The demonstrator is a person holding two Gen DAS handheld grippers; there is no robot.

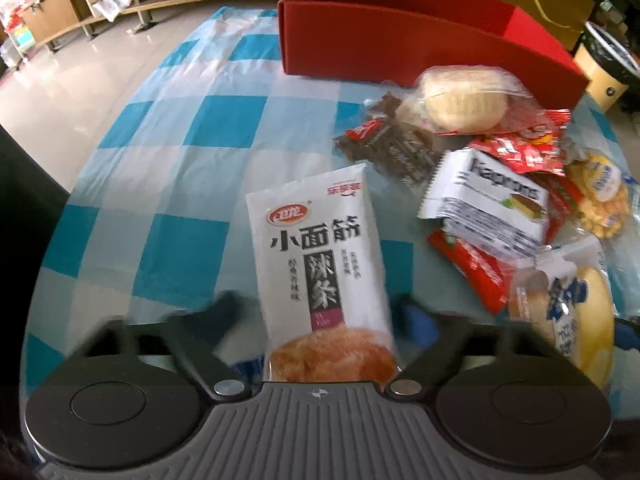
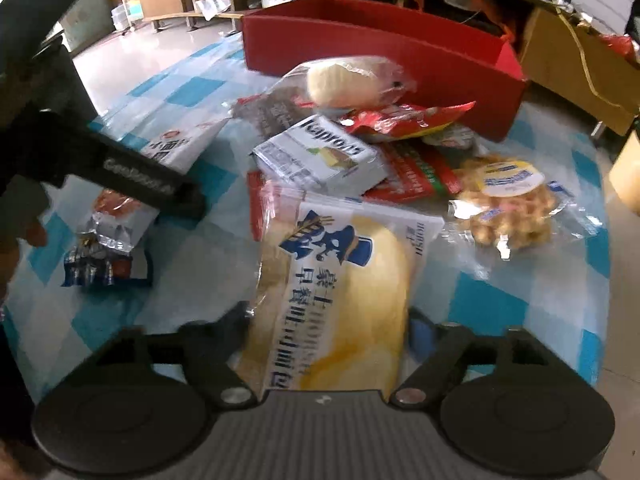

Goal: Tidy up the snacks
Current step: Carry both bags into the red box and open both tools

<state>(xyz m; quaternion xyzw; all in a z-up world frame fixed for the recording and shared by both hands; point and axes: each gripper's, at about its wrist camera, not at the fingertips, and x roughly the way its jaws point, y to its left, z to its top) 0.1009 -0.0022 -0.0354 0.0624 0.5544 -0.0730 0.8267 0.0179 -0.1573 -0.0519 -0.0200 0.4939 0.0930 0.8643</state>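
Straddling, with the blurred black fingers (image 1: 230, 306) of the left gripper (image 1: 320, 308), a white spicy-strip packet (image 1: 316, 248) lying flat on the checked tablecloth (image 1: 160, 160); standing narrow, with a sliver of cloth showing at one side, so seemingly not yet clamping. Bracketing, with the fingers (image 2: 236, 316) of the right gripper (image 2: 328, 316), a bread packet (image 2: 340, 280) at its near end, touching both edges and appearing to press in on it.

Waiting behind the heap: a red box (image 1: 400, 40), open-topped, long, stiff-walled, probably where the snacks are going.

Doing this step well, as a judgement:
- Squeezing only lightly on the bread, being soft and easily crushed inside its puffy film.
- Gripping the white packet across its flat width rather than by a slippery edge.
- Lifting each clear of the heap before swinging toward the box, avoiding dragging neighbours along.
- Keeping the two grippers apart, working side by side as they are.

Crowding beside them, loosely overlapping:
- a silvery wafer pack (image 1: 488, 204), rectangular, with crimped ends;
- a round pale bun (image 1: 464, 100) in crinkly clear wrap;
- a knobbly golden waffle (image 2: 512, 208) under clear film;
- glossy red sachets (image 1: 520, 148);
- a dark brown packet (image 1: 392, 144), flat and matte.
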